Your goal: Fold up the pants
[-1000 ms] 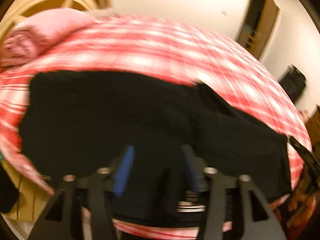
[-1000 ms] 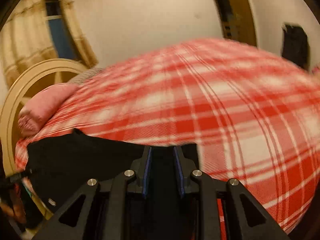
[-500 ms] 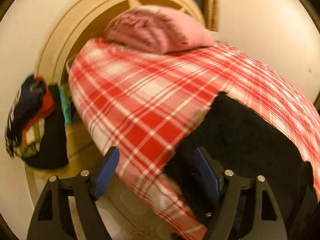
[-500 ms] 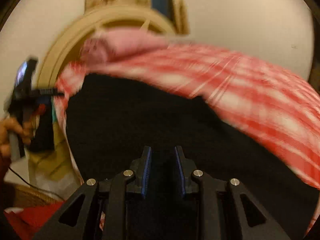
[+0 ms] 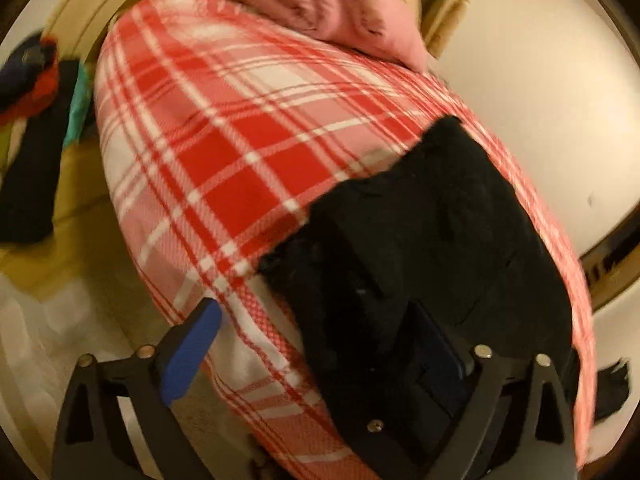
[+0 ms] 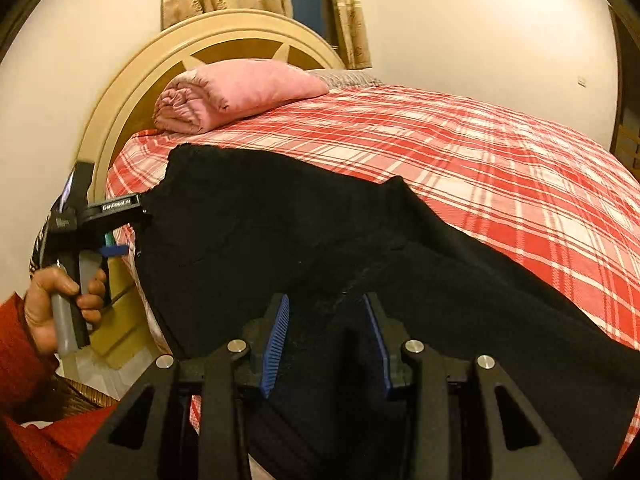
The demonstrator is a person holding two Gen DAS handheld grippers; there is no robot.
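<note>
Across the lower half of the frame, black pants [image 6: 280, 232] lie on the plaid bed [image 6: 500, 168] — left gripper [image 5: 316, 344] spread wide, releasing; right gripper [image 6: 328, 336] has just been opening, cloth loose between its jaws.

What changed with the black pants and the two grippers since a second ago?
Both jaws have just been opening. The left hand-held gripper now stands wide at the bed's edge, letting go of the pants. The right hand-held gripper has loosened, with cloth between its pads. The pants now lie spread on the plaid bed. The pink pillow stayed.
</note>
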